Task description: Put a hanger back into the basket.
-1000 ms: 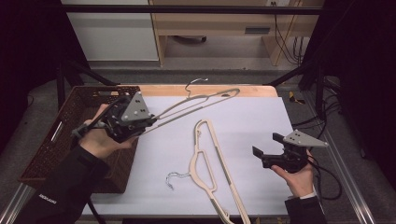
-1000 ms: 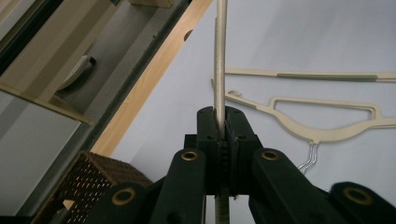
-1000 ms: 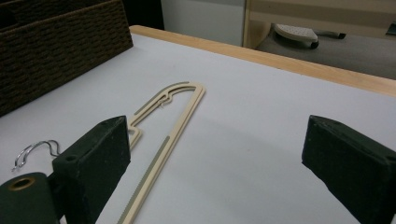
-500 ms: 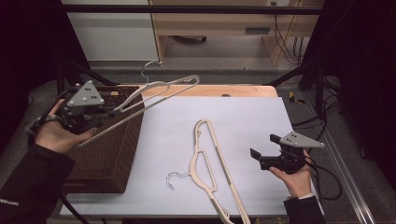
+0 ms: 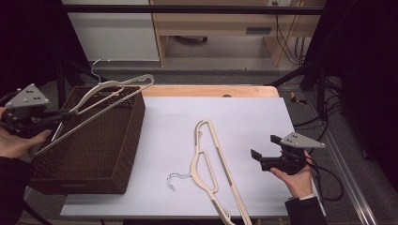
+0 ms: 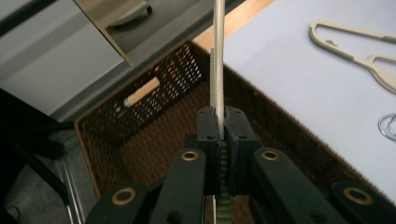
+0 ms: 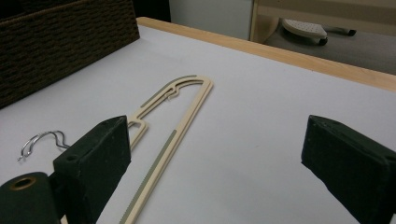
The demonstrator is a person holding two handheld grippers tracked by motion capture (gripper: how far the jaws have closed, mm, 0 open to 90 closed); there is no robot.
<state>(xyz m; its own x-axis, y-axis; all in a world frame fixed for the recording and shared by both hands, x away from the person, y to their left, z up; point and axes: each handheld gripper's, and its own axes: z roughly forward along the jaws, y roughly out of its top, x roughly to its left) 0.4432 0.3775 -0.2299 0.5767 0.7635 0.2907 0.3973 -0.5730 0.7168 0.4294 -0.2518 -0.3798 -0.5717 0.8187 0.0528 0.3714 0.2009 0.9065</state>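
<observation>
Hanger [image 5: 101, 101] number one was up in the air over the brown wicker basket [image 5: 119, 154] in the high view, held by your left gripper [image 5: 47, 119] at the far left, with its metal hook [image 5: 98, 65] poking out past the basket's far rim. It was tilted and long compared to the basket, so if you'd let go like that, I reckon one end could've caught on the rim and left it propped up instead of lying inside. The second hanger [image 5: 213, 173] lay flat on the white table [image 5: 263, 117], with your right gripper [image 5: 263, 159] just beside it, touching nothing.

In the left gripper view, your jaws were pinched tight on the hanger's thin bar [image 6: 218, 70], which ran straight up over the basket's inside [image 6: 154, 154]. That's a narrow grab on a long lever, so my guess is any quick wrist turn could've made it swivel or slip in the pads.

In the right gripper view, your jaws stood wide apart and empty, with the table hanger [image 7: 173, 116] lying low between them and its hook [image 7: 42, 140] off to the left. It's thin and flat on the table, so the pads could easily skate over it or shove it away rather than getting under it.
</observation>
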